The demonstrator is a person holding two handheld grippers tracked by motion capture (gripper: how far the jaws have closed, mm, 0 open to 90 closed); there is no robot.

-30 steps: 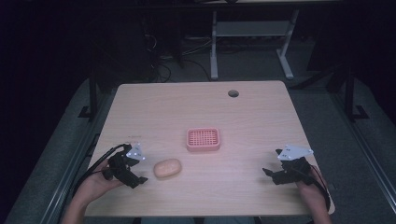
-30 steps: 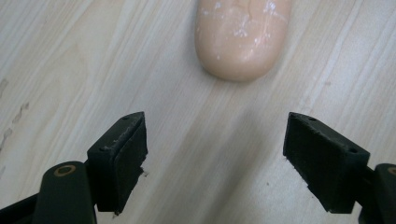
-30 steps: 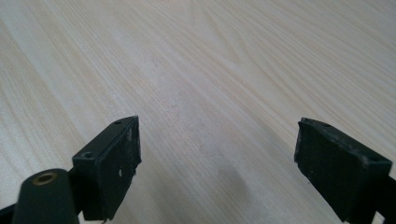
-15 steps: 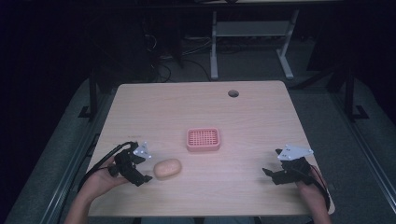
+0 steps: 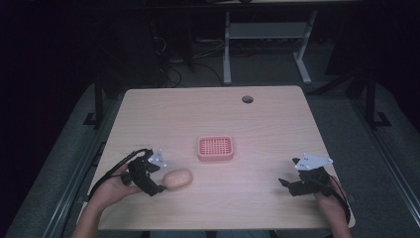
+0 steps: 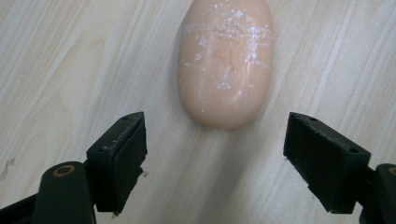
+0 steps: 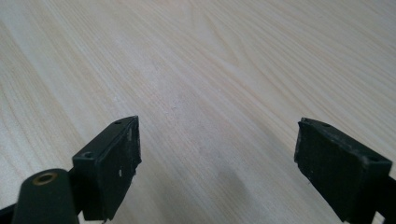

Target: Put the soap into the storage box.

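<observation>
A tan, potato-shaped object [image 5: 178, 179] lies on the wooden table [image 5: 257, 119], left of centre near the front. My left gripper [image 5: 157, 180] is just to its left and stands open, pointed at it. In the left gripper view the potato-shaped object [image 6: 226, 60] lies just beyond the two spread fingertips [image 6: 119, 156], touching neither. A small pink basket [image 5: 215, 148] sits at the table's centre. My right gripper [image 5: 287, 174] rests open near the front right edge; in the right gripper view my right gripper [image 7: 219, 163] has bare wood between its pads.
A round cable hole [image 5: 247, 99] is in the table's back right. Beyond the far edge, desk legs [image 5: 227, 49] stand on the dark floor. A hand holds each gripper from the front edge.
My left gripper has moved right, closing on the potato-shaped object, which now lies just beyond its open jaws. The right gripper has barely shifted.
</observation>
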